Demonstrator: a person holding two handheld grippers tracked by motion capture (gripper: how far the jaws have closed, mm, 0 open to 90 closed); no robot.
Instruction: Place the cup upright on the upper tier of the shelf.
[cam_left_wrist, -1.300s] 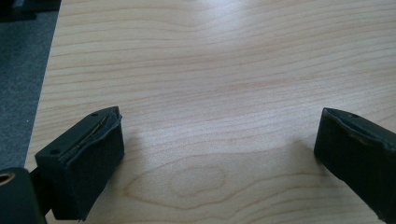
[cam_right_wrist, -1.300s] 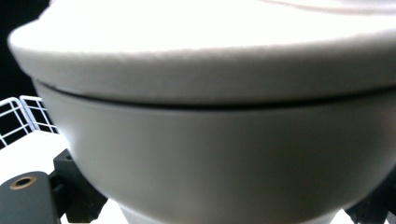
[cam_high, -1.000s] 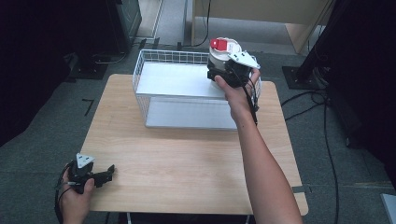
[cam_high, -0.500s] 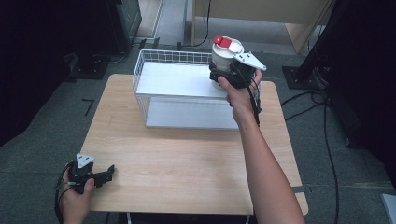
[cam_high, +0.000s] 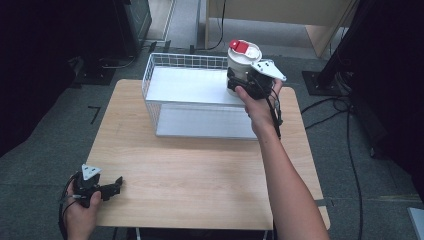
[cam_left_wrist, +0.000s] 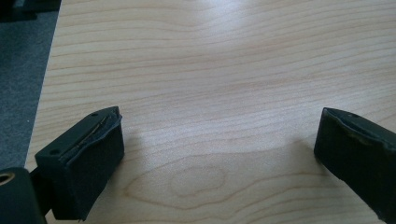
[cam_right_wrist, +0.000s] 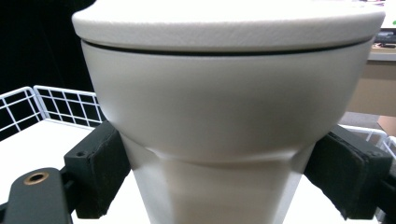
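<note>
Right gripper (cam_high: 239, 84) is clamped on the narrow lower body of the white plastic cup with a white lid and red tab (cam_high: 243, 59). Compared with one second ago, the cup now stands higher, above the far right corner of the white wire basket (cam_high: 165, 64), so I judge it is being taken out. Left gripper (cam_high: 113, 186) has not moved; it rests wide open on the light wooden table (cam_high: 200, 175).
</note>
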